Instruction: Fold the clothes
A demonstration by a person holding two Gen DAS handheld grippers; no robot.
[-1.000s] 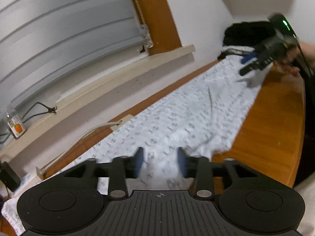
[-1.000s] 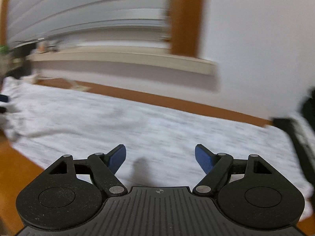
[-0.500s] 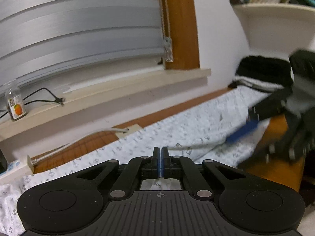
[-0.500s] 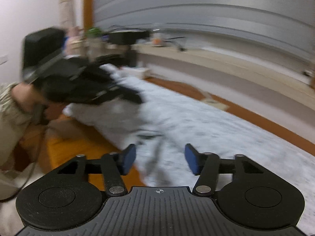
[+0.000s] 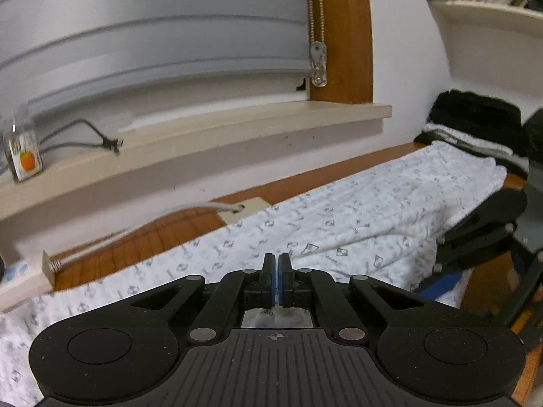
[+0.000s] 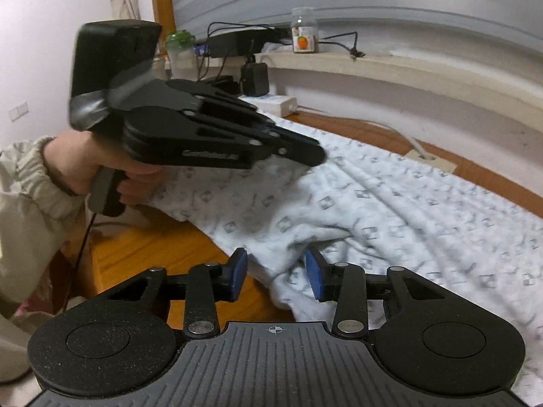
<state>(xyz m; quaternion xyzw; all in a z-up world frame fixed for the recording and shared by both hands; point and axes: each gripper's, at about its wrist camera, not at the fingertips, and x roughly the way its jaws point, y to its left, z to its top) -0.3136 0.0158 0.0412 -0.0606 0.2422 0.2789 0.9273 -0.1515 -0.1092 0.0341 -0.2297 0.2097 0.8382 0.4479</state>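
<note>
While the white patterned garment (image 5: pixel 339 224) lies spread lengthwise on the wooden table (image 6: pixel 146 247) below the window sill (image 5: pixel 210 135), the left gripper (image 5: pixel 275 273) is clamped together on the garment's near edge. The right gripper (image 6: pixel 275 273) sits at the same edge, its jaws closing with a raised fold of cloth between them; pad contact cannot be confirmed.

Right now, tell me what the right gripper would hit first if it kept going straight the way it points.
The right gripper, jaws closing, already has the near edge of the white patterned garment between its fingers. Pushed straight on, it would probably meet that cloth first, then the wooden tabletop beneath; depth is unclear.
</note>
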